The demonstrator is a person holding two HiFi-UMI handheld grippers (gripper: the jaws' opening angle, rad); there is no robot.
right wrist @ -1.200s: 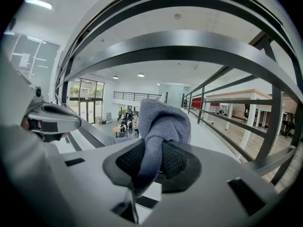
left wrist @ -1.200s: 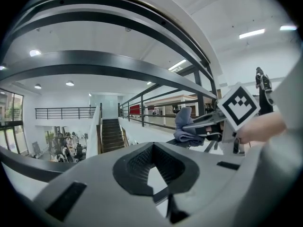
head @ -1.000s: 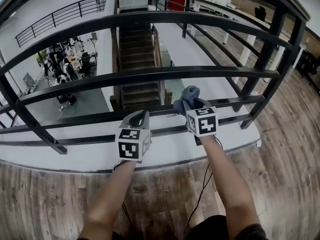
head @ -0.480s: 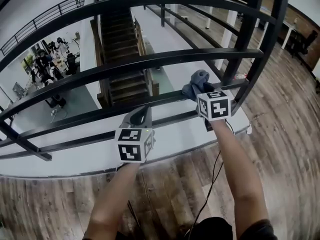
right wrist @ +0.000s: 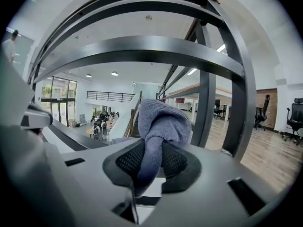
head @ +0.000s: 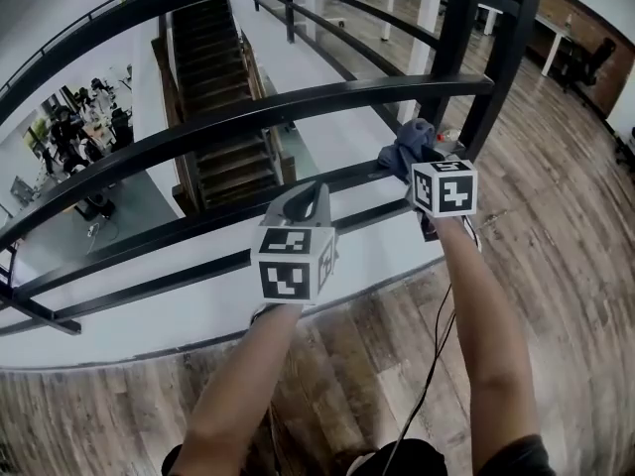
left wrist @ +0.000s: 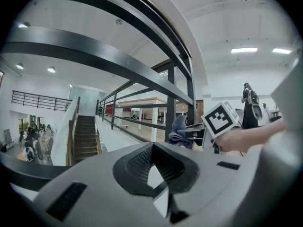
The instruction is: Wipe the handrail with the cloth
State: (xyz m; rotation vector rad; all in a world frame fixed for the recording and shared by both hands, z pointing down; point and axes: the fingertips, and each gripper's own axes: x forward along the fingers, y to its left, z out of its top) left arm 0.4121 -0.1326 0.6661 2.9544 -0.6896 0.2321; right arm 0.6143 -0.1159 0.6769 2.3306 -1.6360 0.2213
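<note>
Cloth [head: 410,145], blue-grey and bunched, is pinched in the right gripper [head: 425,167] and sits against a lower bar of the black handrail [head: 298,102], just beside an upright post [head: 451,48]. The head view looks down on both forearms reaching toward the rail over a wooden floor [head: 556,216]. A staircase [head: 213,117] and people on a lower level [head: 74,122] are visible through the bars.

Only the right gripper view shows the grip itself. The two dark ribbed pads [right wrist: 129,161] are closed on a fold of the cloth, which mushrooms out above them. From there the cloth hides the spot where it meets the bar, so contact cannot be confirmed.

The left gripper [head: 306,198] hovers near the rail to the left, well apart from the cloth. Its own view shows the jaws brought together with nothing between them. That view also catches the right gripper from the side, with the cloth beside the post.

A thin cable [head: 427,365] hangs by the right forearm. The rail's far ends are cut off by the frame.
</note>
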